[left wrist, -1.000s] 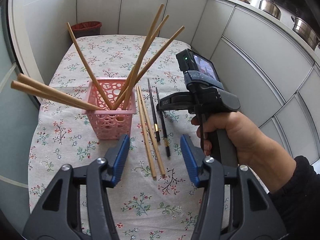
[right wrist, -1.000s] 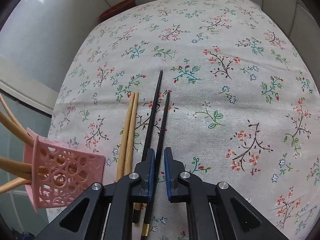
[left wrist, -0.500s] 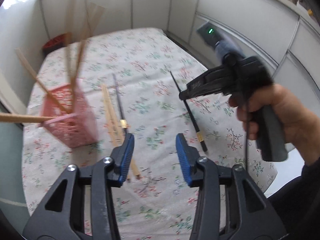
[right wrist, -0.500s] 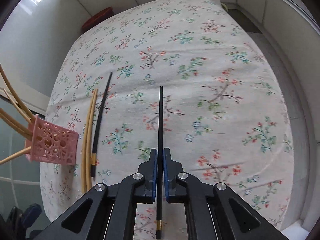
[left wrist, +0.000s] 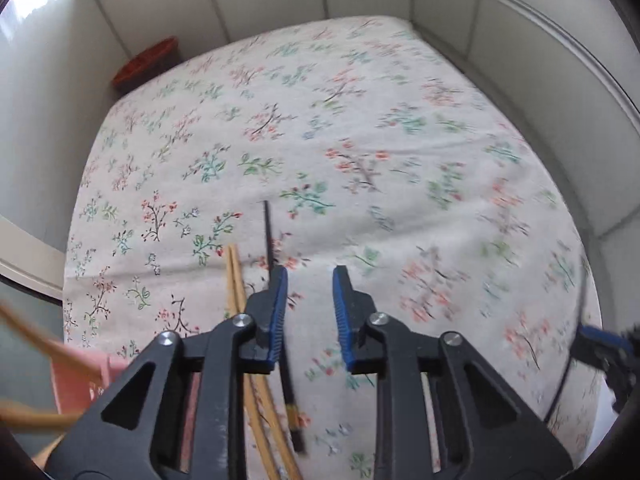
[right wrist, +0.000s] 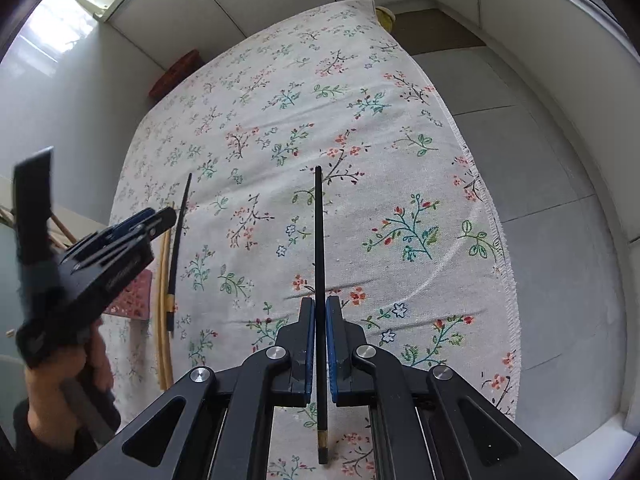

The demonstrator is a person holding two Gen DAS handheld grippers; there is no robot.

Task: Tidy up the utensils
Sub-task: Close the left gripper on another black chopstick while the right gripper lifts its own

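1. The right gripper (right wrist: 316, 320) is clenching its jaws on a black chopstick (right wrist: 318, 240), holding it lifted above the floral tabletop (right wrist: 400, 184), tip pointing away.
2. The left gripper (left wrist: 308, 304) is hovering with jaws apart and gripping nothing; they have just been closing, and a gap remains.
3. A second black chopstick (left wrist: 269, 236) is lying on the tabletop, passing under the left gripper's left jaw.
4. Two wooden chopsticks (left wrist: 234, 276) are lying just left of that chopstick.
5. The pink basket (left wrist: 86, 376), holding more wooden chopsticks, is sitting further left, blurred.
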